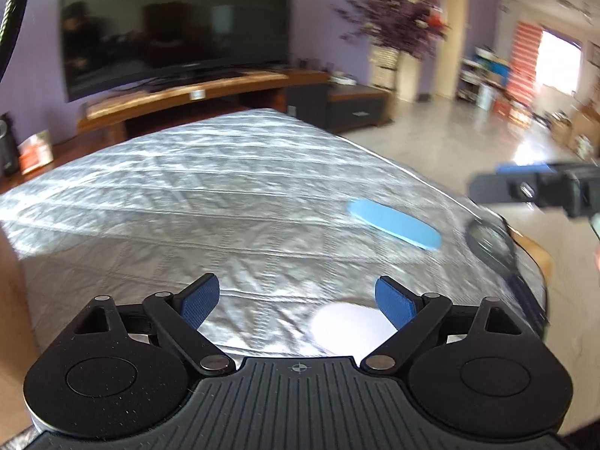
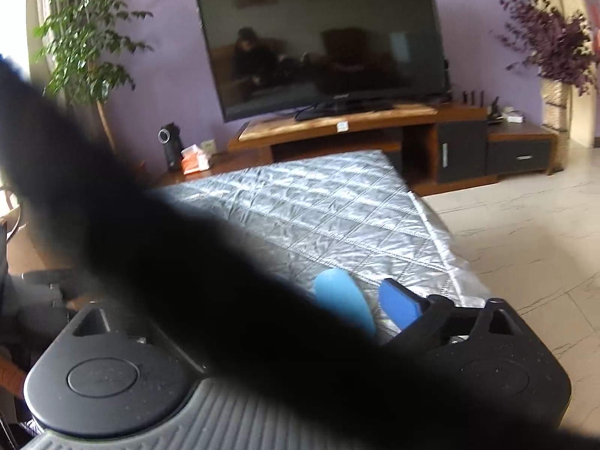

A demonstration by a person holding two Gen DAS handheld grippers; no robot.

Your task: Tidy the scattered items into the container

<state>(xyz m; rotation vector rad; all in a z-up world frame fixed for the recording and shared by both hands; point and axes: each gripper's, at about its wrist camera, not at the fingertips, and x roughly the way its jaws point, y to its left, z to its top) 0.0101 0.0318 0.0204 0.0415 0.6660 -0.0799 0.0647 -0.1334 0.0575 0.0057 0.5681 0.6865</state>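
left tool (image 1: 296, 296) spread over quilted silver cover (image 1: 187, 202); flat blue oval (image 1: 393, 224) nearby; right tool state unclear.

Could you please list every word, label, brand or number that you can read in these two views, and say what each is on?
None can be read.
Television: a small mark on the lower bezel, too blurred.
TV stand: a white sticker on the front edge, too small.
Orange box: print blurred.

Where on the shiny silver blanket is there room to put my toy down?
Plenty of bare silver cover stretches from the open left gripper toward the TV stand, left of the blue oval piece. The crowded part is the near right corner: the blue piece, a white round thing and a blurry dark object at the edge.
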